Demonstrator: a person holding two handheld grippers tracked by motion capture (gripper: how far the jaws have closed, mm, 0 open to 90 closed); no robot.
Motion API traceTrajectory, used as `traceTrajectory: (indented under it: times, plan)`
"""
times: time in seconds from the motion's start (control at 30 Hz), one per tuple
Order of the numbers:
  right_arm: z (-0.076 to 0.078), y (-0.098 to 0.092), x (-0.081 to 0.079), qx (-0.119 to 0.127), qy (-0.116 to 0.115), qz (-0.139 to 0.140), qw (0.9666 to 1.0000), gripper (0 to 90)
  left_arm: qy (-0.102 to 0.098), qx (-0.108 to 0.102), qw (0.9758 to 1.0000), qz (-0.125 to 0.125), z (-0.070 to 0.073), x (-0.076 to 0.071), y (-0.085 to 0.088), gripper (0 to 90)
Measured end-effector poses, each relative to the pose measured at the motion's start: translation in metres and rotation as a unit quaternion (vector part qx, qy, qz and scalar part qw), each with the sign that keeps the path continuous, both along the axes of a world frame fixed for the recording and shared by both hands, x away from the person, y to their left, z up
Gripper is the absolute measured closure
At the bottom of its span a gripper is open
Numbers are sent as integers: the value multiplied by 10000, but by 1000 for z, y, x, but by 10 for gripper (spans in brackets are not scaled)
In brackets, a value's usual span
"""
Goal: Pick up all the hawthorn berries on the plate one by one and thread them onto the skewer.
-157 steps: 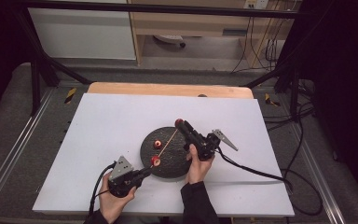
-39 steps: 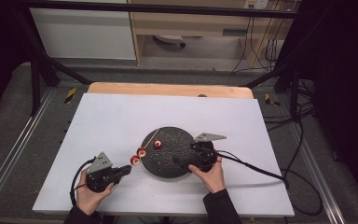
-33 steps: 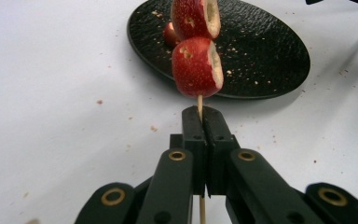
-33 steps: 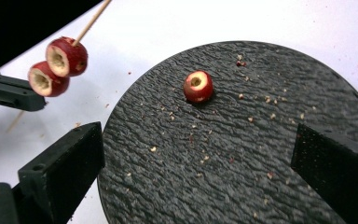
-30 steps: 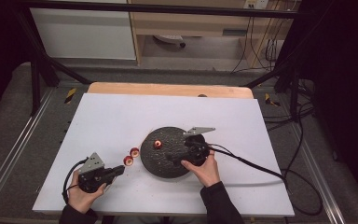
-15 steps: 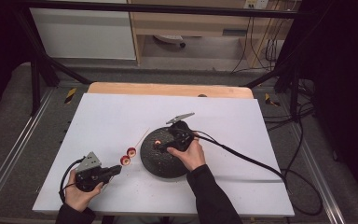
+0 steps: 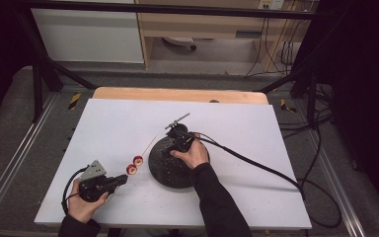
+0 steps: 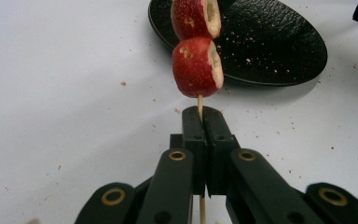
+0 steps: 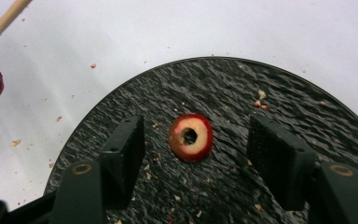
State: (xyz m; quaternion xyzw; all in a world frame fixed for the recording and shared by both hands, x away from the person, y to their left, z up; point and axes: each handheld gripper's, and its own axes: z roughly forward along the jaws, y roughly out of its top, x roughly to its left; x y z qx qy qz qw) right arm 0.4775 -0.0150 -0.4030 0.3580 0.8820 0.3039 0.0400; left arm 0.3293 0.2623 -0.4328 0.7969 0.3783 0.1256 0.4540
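Observation:
My left gripper (image 7: 121, 179), at the table's front left, is shut on a thin wooden skewer (image 8: 199, 106). Two red cored fruit pieces (image 8: 197, 67) are threaded on it, just left of the black plate (image 7: 165, 175). My right gripper (image 7: 173, 144) hangs over the plate's far left part. In the right gripper view its jaws (image 9: 196, 140) stand on either side of a third red cored fruit piece (image 9: 190, 137), which lies flat on the plate (image 9: 279, 98). They have just been closing, and the pads are clear of the fruit.
The white board (image 7: 256, 128) carries the plate and scattered crumbs. A wooden table edge (image 7: 177, 94) runs along the far side. The right gripper's cable (image 7: 256, 165) trails off to the right. Metal rails flank the table.
My right gripper has moved left and farther across the plate, and its jaws have narrowed around the fruit piece. The left gripper drew the skewer left off the plate, then stayed still.

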Motion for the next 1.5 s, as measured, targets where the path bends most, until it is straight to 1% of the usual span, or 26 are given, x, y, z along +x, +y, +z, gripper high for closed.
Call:
traceTrajectory:
  times: [0.13, 0.27, 0.33, 0.4, 0.47, 0.7, 0.83, 1.0, 1.1, 1.3, 1.33, 1.5]
  plan:
    - [-3, 2, 4, 26, 140, 80, 9999, 434, 2, 4, 10000, -3, 0, 0, 0, 888]
    - [-6, 2, 7, -28, 183, 90, 9998, 479, 11, 5, 10000, -9, 0, 0, -1, 888]
    - [-7, 3, 8, 9, 199, 109, 9997, 508, 6, 8, 10000, -10, -1, 0, -1, 888]
    - [-9, 3, 9, 8, 241, 133, 9996, 550, 10, 15, 10000, -10, -1, 0, -1, 888]
    - [-10, 3, 10, 2, 279, 160, 9995, 573, 12, 9, 10000, -7, -1, 0, -1, 889]
    - [-14, 4, 12, -35, 378, 161, 9991, 623, 13, 11, 10000, -11, -1, 1, -1, 888]
    - [-14, 4, 12, -28, 408, 165, 9990, 627, 10, 10, 10000, -10, -1, 1, -1, 888]
    - [-14, 4, 13, -29, 502, 100, 9987, 632, 5, 17, 10000, -13, -1, 0, -1, 889]
    - [-12, 3, 12, -4, 501, 78, 9987, 633, 4, 14, 10000, -12, -1, 0, -1, 889]
    - [0, 0, 8, 148, 424, 18, 9990, 634, -5, 20, 10000, -19, -1, 0, -1, 889]
    - [2, -2, 7, 127, 374, 32, 9992, 635, -8, 23, 10000, -21, -1, 0, -1, 889]
    - [13, -7, 1, 140, 305, -16, 9994, 635, -16, 36, 10000, -41, 0, -1, -3, 889]
